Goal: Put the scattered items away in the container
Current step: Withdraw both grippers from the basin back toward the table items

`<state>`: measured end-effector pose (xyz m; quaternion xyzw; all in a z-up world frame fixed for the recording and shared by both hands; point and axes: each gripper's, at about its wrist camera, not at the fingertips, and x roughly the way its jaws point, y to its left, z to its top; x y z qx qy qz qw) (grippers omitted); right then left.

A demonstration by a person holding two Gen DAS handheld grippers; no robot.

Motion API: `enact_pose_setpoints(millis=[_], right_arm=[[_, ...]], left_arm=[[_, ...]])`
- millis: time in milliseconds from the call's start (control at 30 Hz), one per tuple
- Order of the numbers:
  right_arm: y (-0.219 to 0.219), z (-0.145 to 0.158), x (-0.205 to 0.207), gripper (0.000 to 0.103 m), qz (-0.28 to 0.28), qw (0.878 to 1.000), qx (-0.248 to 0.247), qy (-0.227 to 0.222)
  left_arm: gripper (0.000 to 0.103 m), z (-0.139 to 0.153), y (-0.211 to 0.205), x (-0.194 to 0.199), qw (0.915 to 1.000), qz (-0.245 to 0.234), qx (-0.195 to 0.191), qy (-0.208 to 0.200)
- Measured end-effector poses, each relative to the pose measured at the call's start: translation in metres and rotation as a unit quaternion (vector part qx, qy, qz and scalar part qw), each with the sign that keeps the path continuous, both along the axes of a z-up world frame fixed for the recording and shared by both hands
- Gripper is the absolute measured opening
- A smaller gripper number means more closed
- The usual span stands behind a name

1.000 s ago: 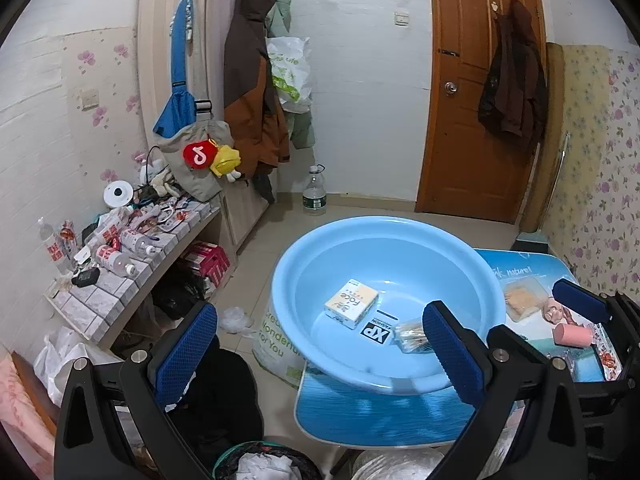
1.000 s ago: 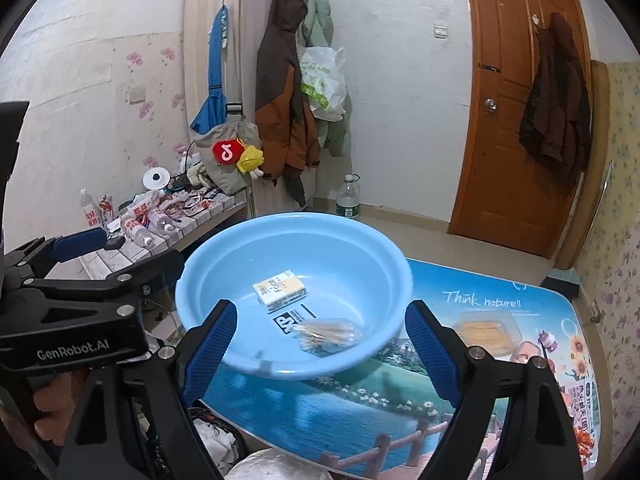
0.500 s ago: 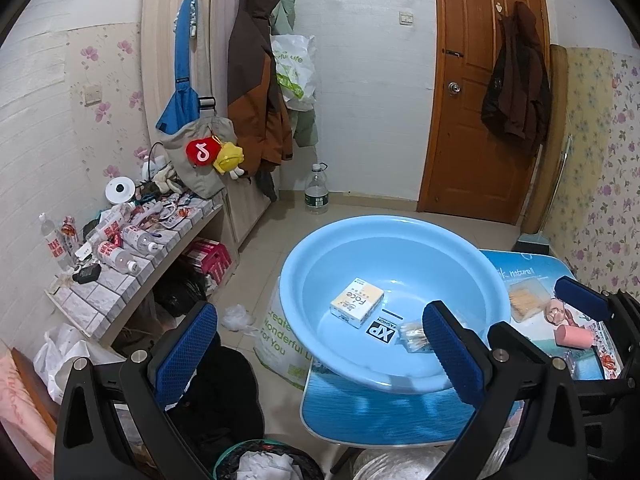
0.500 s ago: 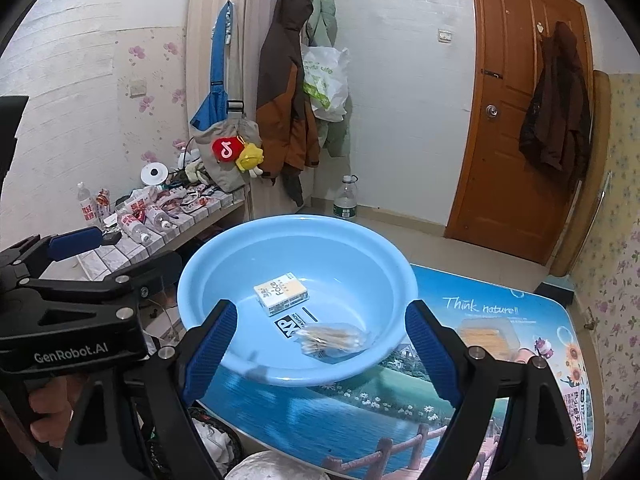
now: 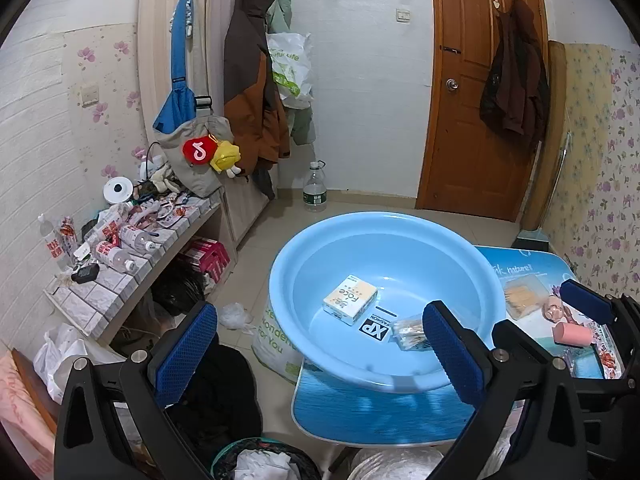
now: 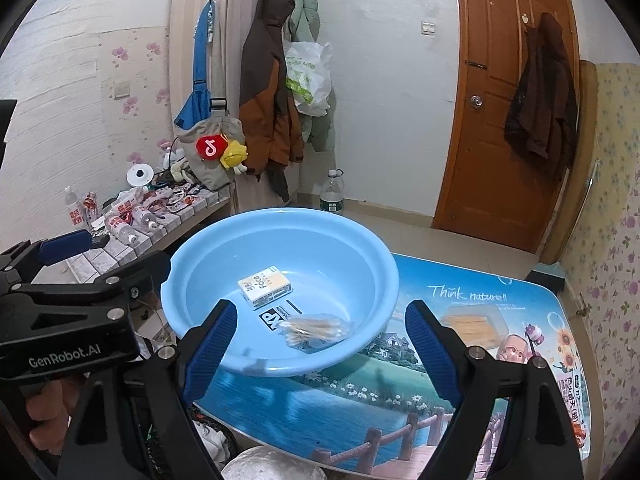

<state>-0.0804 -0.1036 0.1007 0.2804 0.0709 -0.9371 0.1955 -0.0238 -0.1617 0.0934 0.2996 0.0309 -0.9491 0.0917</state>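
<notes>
A light blue basin stands on the picture-printed table. In it lie a small white-and-yellow box and a clear bag of cotton swabs. On the table right of the basin lie a clear box of swabs and a pink cylinder. My left gripper is open and empty, off the basin's near left side. My right gripper is open and empty before the basin's near rim.
A cluttered tiled shelf with bottles runs along the left wall. Bags and a bin sit on the floor below the table's near edge. Coats hang on the back wall, with a water bottle below them and a wooden door to their right.
Both views have drifted only slightly. Both grippers stay open, and the items in the basin lie where they were.
</notes>
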Motion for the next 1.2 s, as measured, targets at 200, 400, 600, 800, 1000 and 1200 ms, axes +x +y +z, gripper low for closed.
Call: enact_pose_setpoints(millis=[200, 400, 600, 800, 1000, 1200], right_arm=[[0.005, -0.001, 0.0, 0.088, -0.004, 1.0, -0.002, 0.0], [0.008, -0.002, 0.002, 0.088, -0.009, 1.0, -0.002, 0.001], [0.02, -0.004, -0.002, 0.088, -0.021, 1.0, -0.005, -0.002], [0.035, -0.005, -0.001, 0.088, -0.03, 1.0, -0.009, -0.001], [0.059, -0.007, 0.005, 0.088, -0.049, 0.999, -0.02, -0.002], [0.1, -0.005, 0.021, 0.088, -0.082, 0.996, -0.024, 0.015]], left_arm=[[0.103, 0.0, 0.002, 0.0, 1.0, -0.002, -0.002, 0.001], [0.103, -0.001, 0.011, -0.001, 1.0, -0.006, -0.005, 0.0], [0.103, 0.0, 0.023, -0.001, 0.9999, -0.012, -0.008, -0.001], [0.103, 0.0, 0.035, -0.002, 0.9998, -0.018, -0.01, -0.002], [0.103, 0.001, 0.048, -0.004, 0.9996, -0.023, -0.016, -0.002], [0.103, 0.004, 0.067, -0.005, 0.9993, -0.036, -0.011, 0.004]])
